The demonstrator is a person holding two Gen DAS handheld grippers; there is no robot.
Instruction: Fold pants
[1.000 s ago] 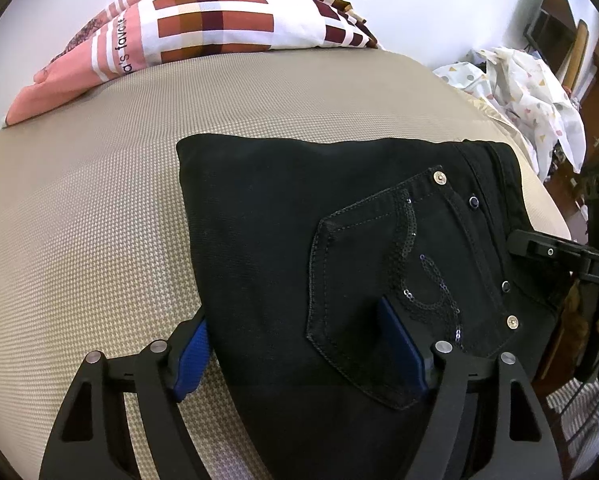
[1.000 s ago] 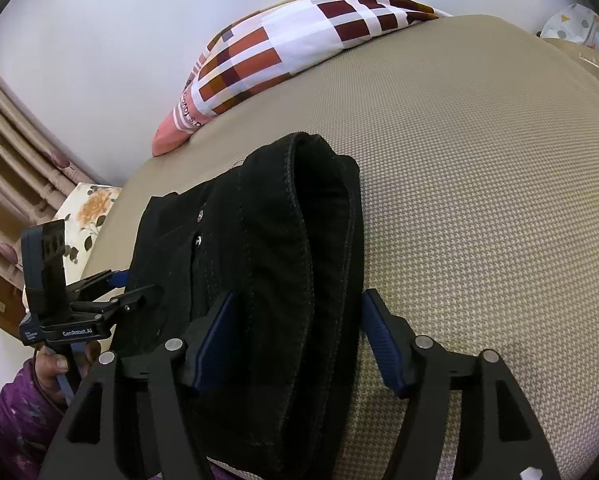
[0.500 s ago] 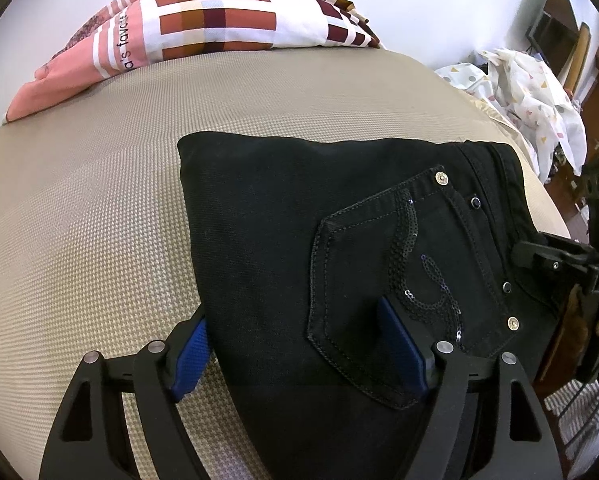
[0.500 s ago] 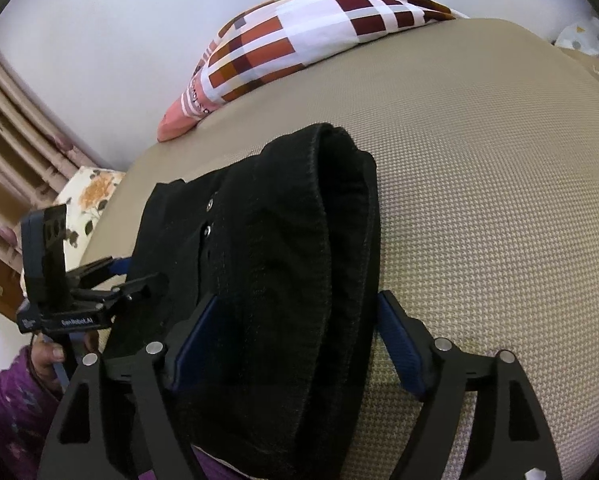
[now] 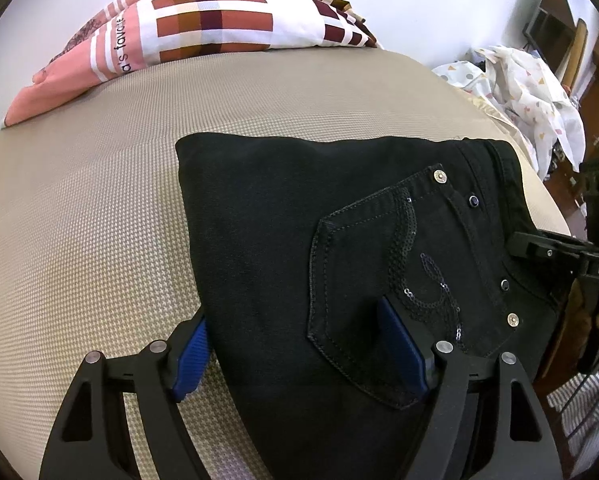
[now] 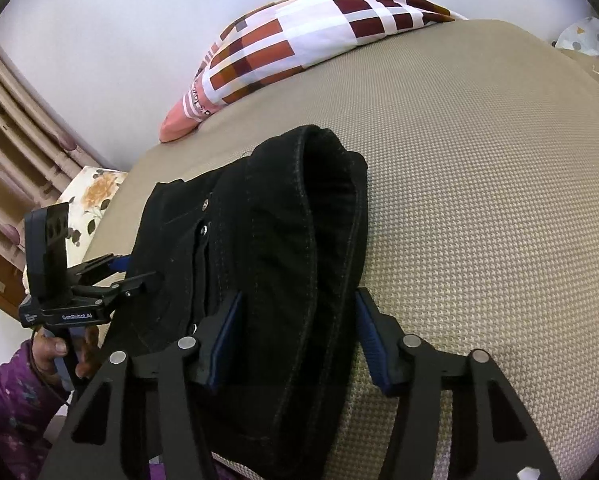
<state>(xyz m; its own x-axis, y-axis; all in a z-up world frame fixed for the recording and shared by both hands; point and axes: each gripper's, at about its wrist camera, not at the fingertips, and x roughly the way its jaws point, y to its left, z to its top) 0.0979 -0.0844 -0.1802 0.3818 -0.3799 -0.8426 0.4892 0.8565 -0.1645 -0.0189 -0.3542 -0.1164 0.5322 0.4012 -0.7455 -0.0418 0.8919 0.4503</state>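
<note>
While closing the right gripper (image 6: 295,336) jaws around the folded black pants (image 5: 339,248) at the bed (image 5: 99,200) near edge, keeping left gripper (image 5: 299,344) jaws wide astride them, risking the bundle unfolding from a partial pinch.

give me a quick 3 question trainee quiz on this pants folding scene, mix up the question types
1. True or false: the black pants lie folded on the beige bed cover.
2. Multiple choice: what sits at the far end of the bed? A) a checked pillow B) a laptop C) a basket
3. Fill in: the back pocket facing up is trimmed with ____.

Key
1. True.
2. A, the checked pillow.
3. Sequins, in a curved line; the left tongs straddle that side of the pants, and the right tongs, jaws closing, have the thick folded edge between them.
</note>
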